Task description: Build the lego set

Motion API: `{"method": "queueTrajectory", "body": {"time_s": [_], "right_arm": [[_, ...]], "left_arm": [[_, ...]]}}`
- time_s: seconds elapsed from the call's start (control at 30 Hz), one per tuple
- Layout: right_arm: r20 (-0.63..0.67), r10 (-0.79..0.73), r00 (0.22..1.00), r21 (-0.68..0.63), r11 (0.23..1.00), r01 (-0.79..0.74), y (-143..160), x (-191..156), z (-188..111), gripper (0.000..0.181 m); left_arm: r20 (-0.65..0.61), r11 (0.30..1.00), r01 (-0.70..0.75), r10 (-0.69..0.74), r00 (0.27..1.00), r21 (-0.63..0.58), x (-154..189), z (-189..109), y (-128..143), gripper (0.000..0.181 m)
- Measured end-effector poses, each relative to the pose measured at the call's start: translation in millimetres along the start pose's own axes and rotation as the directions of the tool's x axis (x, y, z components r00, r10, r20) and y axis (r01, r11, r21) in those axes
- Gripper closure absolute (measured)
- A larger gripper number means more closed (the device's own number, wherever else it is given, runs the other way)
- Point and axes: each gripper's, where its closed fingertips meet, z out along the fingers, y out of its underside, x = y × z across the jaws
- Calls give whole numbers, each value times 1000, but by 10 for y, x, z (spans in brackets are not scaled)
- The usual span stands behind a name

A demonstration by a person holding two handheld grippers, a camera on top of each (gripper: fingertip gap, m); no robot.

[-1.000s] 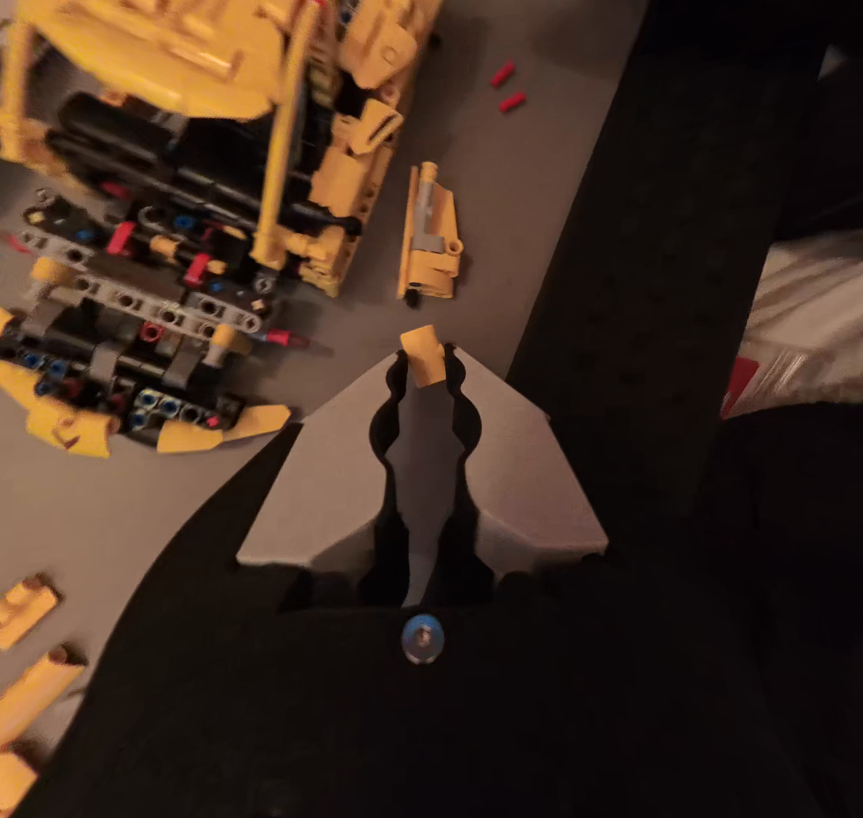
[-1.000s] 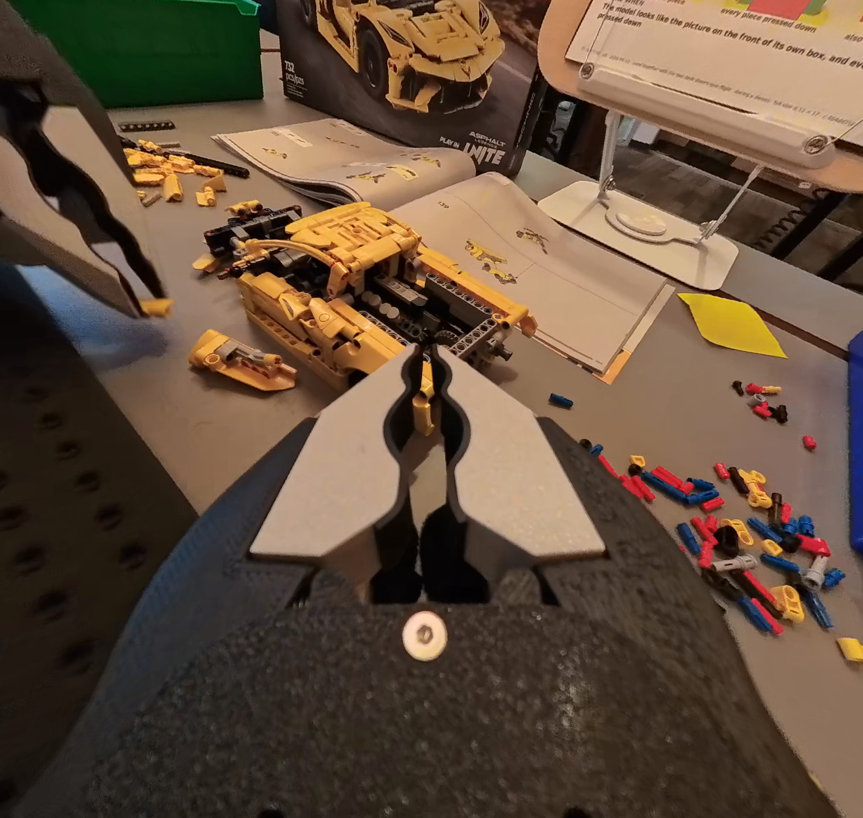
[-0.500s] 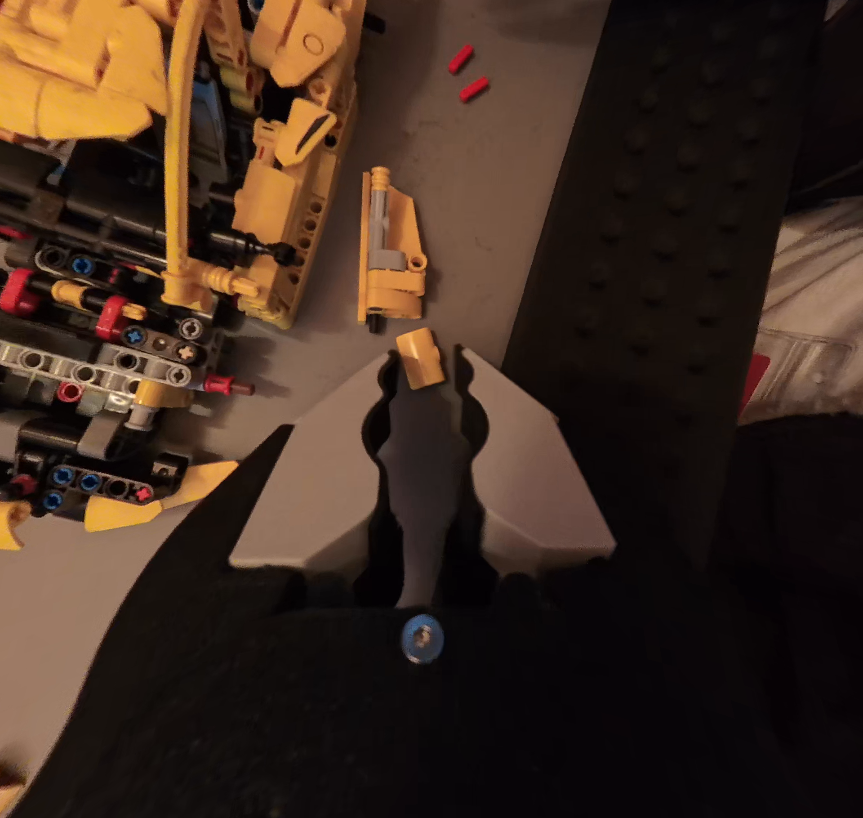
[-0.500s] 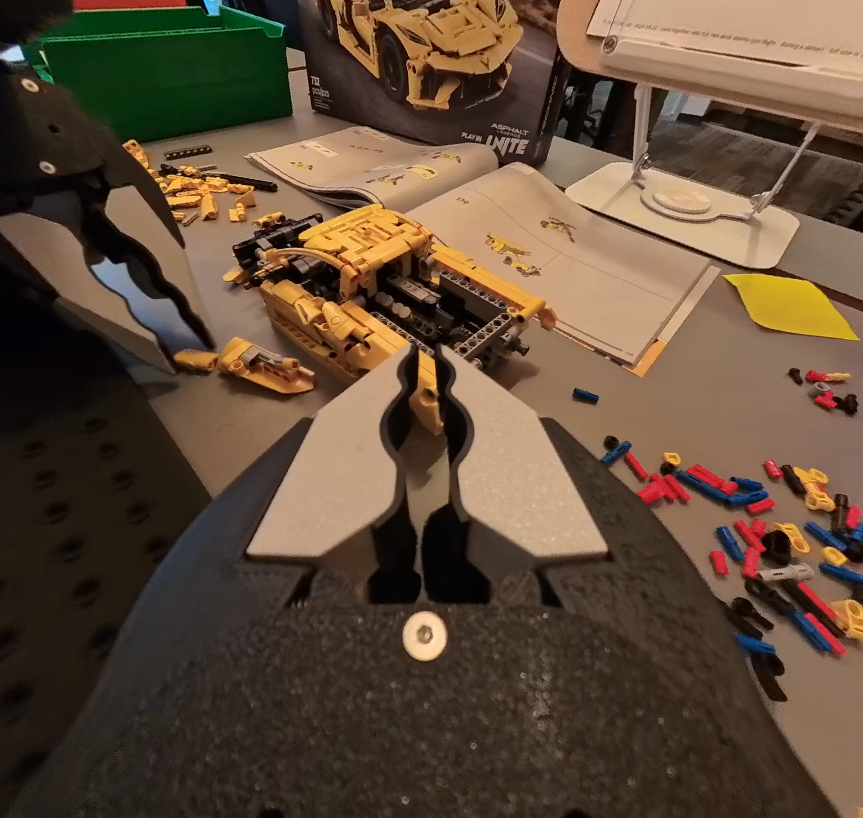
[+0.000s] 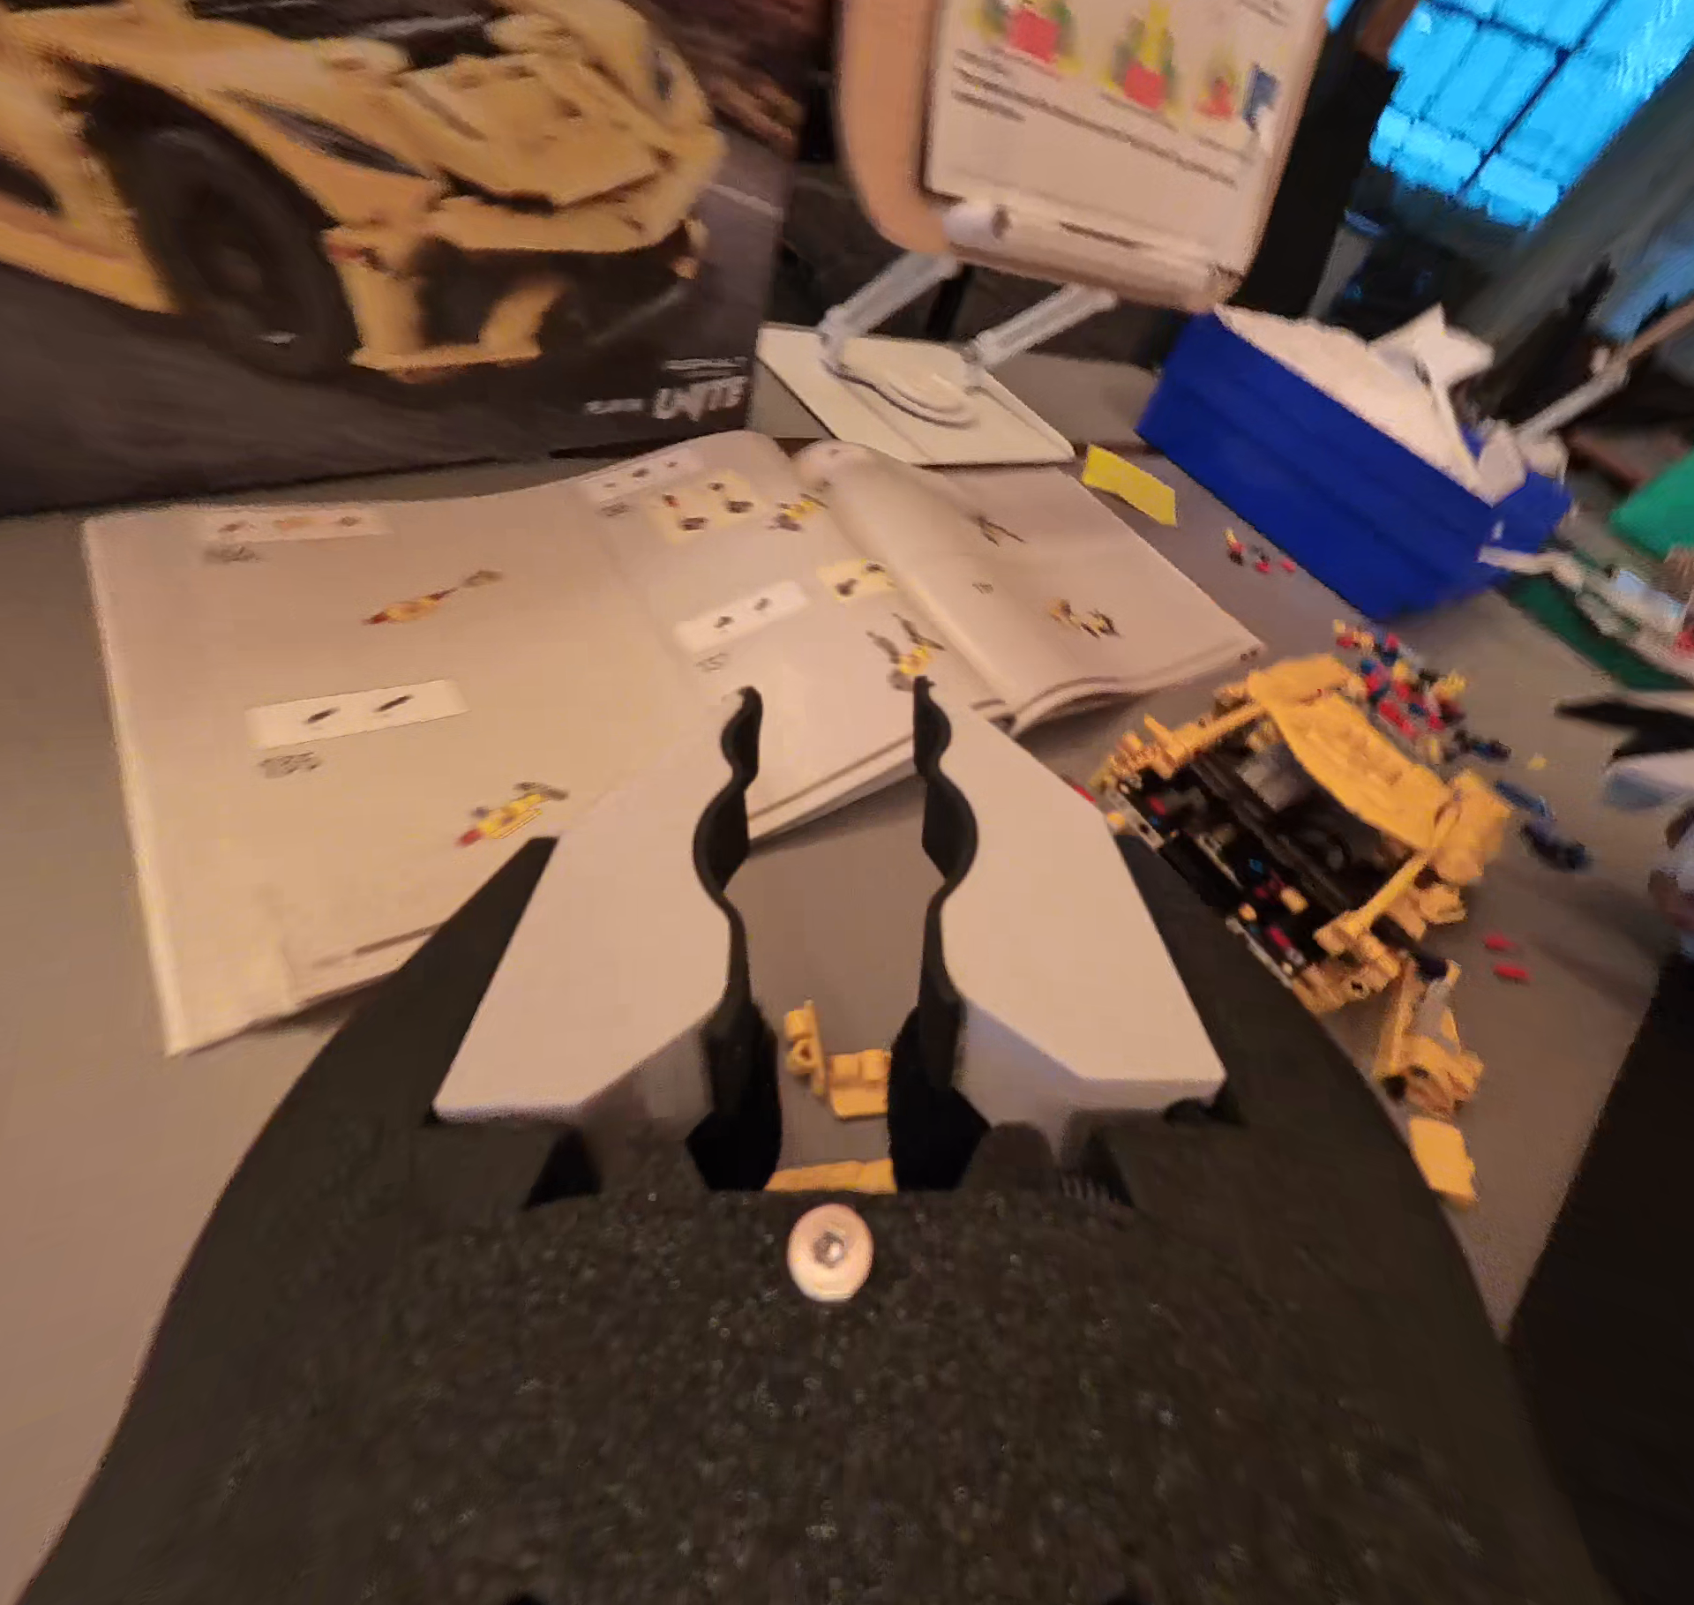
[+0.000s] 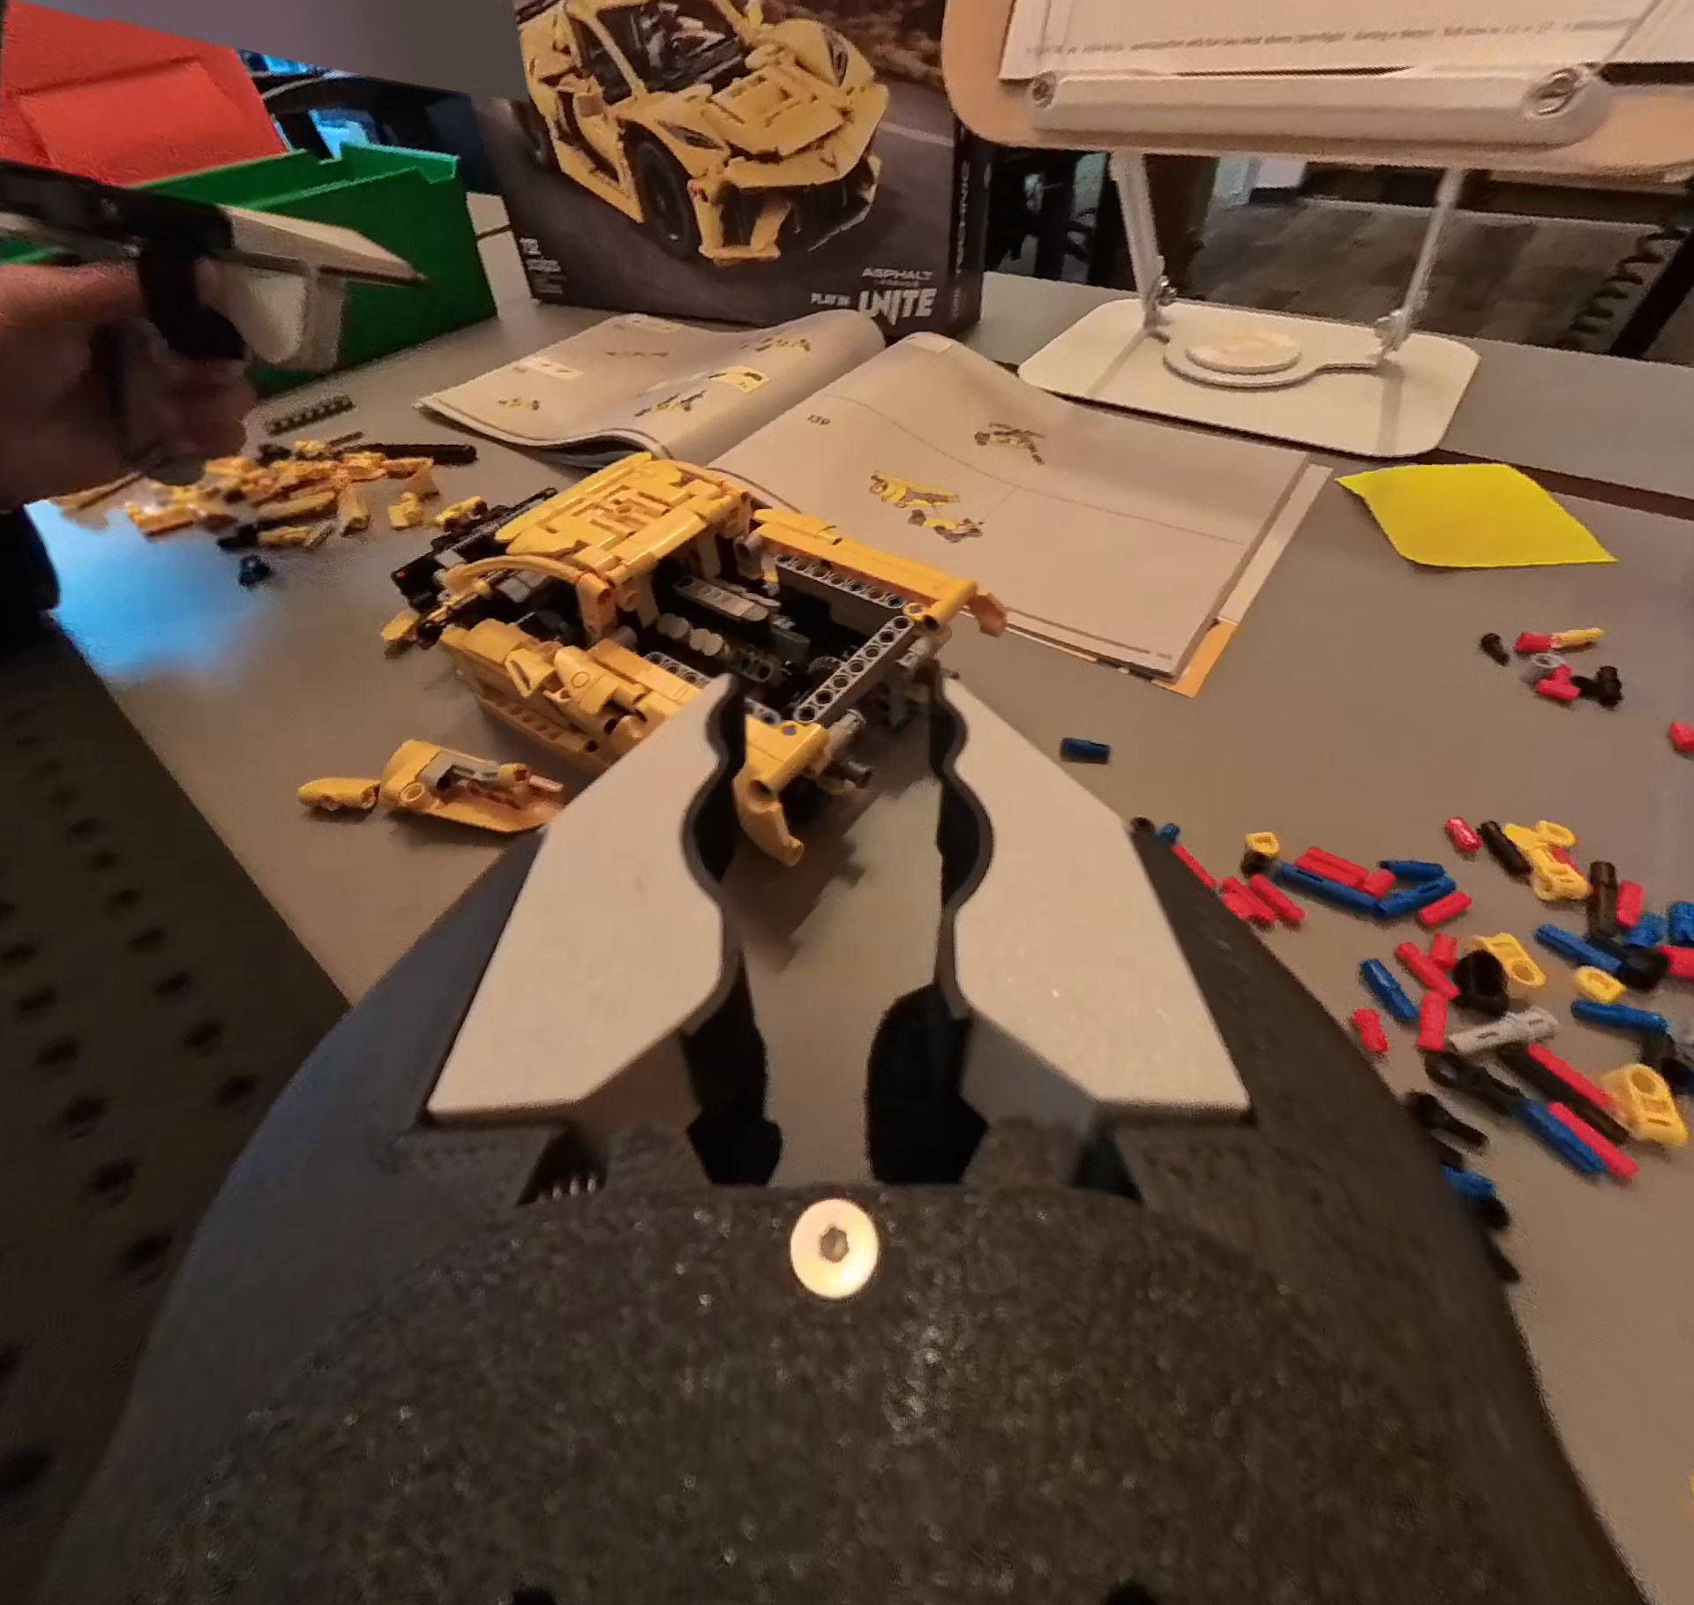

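Note:
The part-built yellow and black car model point(image 6: 697, 617) stands mid-table; it also shows at the right of the left wrist view point(image 5: 1302, 837). My right gripper point(image 6: 836, 699) is open and empty just in front of the model's near corner, with a yellow curved panel point(image 6: 770, 791) of the model between its fingers, untouched. A small yellow sub-assembly point(image 6: 449, 791) lies left of the model with a small yellow piece point(image 6: 339, 793) beside it. My left gripper point(image 5: 834, 718) is open and empty, raised over the instruction booklet point(image 5: 550, 644). It shows far left in the right wrist view point(image 6: 302, 268).
A pile of yellow pieces point(image 6: 275, 498) lies at the left, red, blue and black pins point(image 6: 1512, 947) at the right. The set's box point(image 6: 733, 122), a green bin point(image 6: 367, 250) and a white document stand point(image 6: 1256, 369) stand behind. A blue bin point(image 5: 1329, 498) is far right. The left gripper's tips are roughly 35 cm from the right gripper's.
My left gripper opened, left its small yellow piece beside the sub-assembly and swung up and away to the left. My right gripper opened off the model's yellow corner panel.

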Motion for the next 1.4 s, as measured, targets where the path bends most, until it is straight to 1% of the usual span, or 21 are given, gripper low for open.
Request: {"method": "queueTrajectory", "body": {"time_s": [0.03,0.07,0.1,0.13,0.17,0.23,0.3,0.37,0.43,0.53,0.7,0.87,0.97,1.07,1.17,1.3,1.4], "right_arm": [[-18,14,1000,-25,1000,-14,11,50,-41,155],[-41,21,999,-58,998,-24,17,123,-106,160],[-69,23,997,-73,997,-28,-8,217,-180,157],[-112,22,994,-100,994,-33,-12,346,-269,150],[-162,15,987,-143,989,-39,17,499,-370,148],[-250,-30,968,-252,967,-35,136,811,-594,148],[-329,-134,935,-380,925,-2,308,1142,-840,154],[-338,-211,917,-480,877,24,482,1361,-981,154],[-316,-205,926,-507,862,18,584,1469,-983,153],[-278,-161,947,-492,871,4,613,1571,-848,154],[-242,-127,962,-486,874,-7,607,1754,-612,161],[-272,-149,951,-514,858,-13,672,2003,-698,163],[-269,-120,956,-518,854,-38,753,2071,-737,163],[-241,-106,965,-516,856,-35,769,2020,-695,163],[-191,-104,976,-504,864,-6,703,1840,-566,163],[-108,-80,991,-486,874,17,656,1516,-336,163],[-76,-96,992,-480,876,48,650,1363,-206,160]], "left_arm": [[1,998,62,-62,998,16,-92,-54,-36,148],[-6,992,114,-114,993,46,-152,-112,-75,148],[-6,985,150,-150,989,85,-210,-162,-109,148],[3,978,174,-175,985,113,-271,-197,-118,148],[15,974,190,-194,981,121,-325,-210,-104,148],[32,973,207,-211,977,103,-385,-192,-57,147],[45,978,189,-193,980,91,-391,-167,-38,148],[72,987,146,-151,986,70,-387,-148,-4,148],[107,994,95,-100,989,53,-397,-142,19,148],[150,998,39,-45,988,40,-425,-138,37,148],[158,999,20,-24,987,26,-423,-123,59,148],[172,1000,10,-15,985,27,-445,-131,62,149],[159,1000,17,-19,987,14,-429,-106,83,148],[165,1000,-1,1,986,2,-421,-94,98,149],[171,1000,-16,17,985,-6,-417,-88,108,149],[170,1000,-12,14,985,-13,-420,-80,122,149],[168,1000,-7,10,986,-14,-419,-78,127,149]]}}
